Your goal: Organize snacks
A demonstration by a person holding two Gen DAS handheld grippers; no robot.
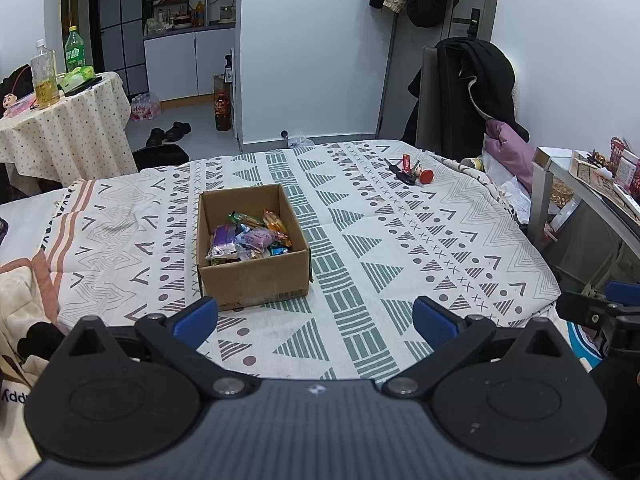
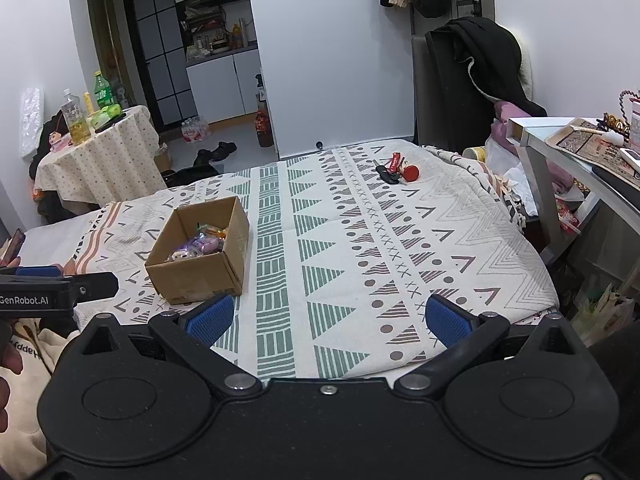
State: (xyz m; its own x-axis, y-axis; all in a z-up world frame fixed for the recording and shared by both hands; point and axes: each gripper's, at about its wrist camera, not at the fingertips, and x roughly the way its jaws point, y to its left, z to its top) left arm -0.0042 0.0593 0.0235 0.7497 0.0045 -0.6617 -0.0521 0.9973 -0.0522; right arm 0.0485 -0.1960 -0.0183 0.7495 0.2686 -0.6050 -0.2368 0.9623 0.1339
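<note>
Brown cardboard forms the open box that sits on a patterned bedspread covering the bed in the left wrist view. Inside it lie the snacks, a heap of wrapped packets in purple, orange, green and blue. The left gripper hangs low over the near edge of the bed, its blue-padded fingers spread wide and holding nothing; the box stands just beyond the left finger. Farther back on the bedspread, well apart from the box, lies a bunch of keys with red tags. At the right edge, part of the other gripper shows.

In the right wrist view the cardboard box lies to the left, ahead of the right gripper, whose blue fingers are likewise released and empty above the bedspread. The snacks show over the box's rim. The keys rest near the far edge of the bed. The left gripper juts in at the left edge, seen from the side. A round table with bottles stands beyond the bed.
</note>
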